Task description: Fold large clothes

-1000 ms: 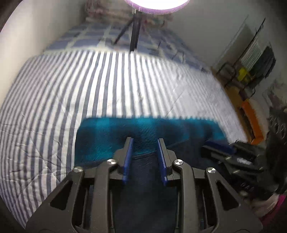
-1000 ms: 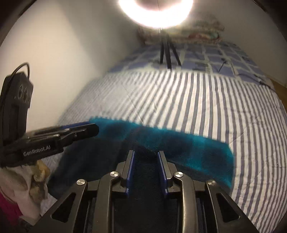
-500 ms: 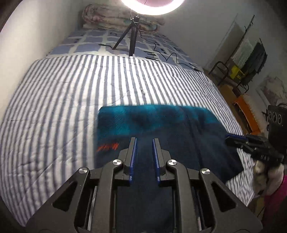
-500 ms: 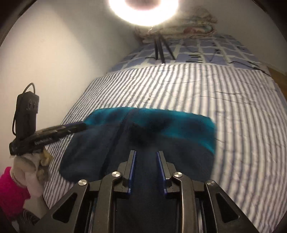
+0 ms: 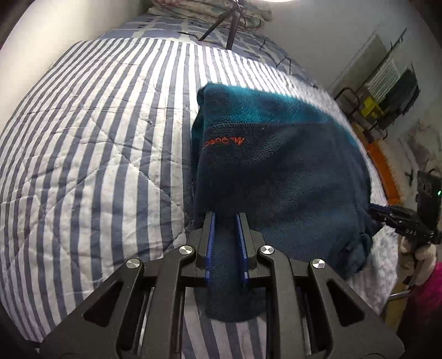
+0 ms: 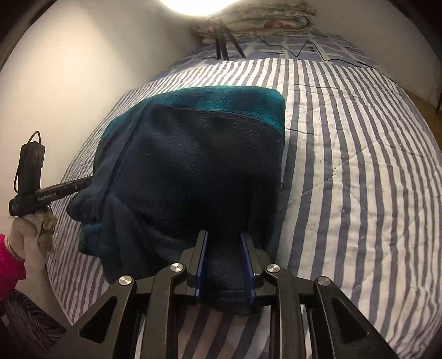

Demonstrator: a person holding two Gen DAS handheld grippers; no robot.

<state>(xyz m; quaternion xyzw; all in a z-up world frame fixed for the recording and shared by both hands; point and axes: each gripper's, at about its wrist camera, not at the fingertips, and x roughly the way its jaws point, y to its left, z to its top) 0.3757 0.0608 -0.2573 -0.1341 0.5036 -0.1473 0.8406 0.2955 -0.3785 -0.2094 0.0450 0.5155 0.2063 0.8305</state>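
A navy and teal fleece jacket with orange lettering lies draped on the striped quilt. My left gripper is shut on a bunched navy edge at the jacket's near left corner. The right gripper's fingertips pinch the far right corner in this view. In the right wrist view, my right gripper is shut on a thick navy fold of the jacket. The left gripper's fingers grip the jacket's left corner there, held by a gloved hand. The jacket hangs slack between the two grips.
A ring light's tripod stands on the bed's far end, with a black cable trailing across the checked sheet. Folded bedding is stacked against the back wall. A clothes rack and an orange item sit right of the bed.
Both grippers have carried the held jacket edge across the bed and lower. The jacket now fills more of each view, and its orange lettering shows.
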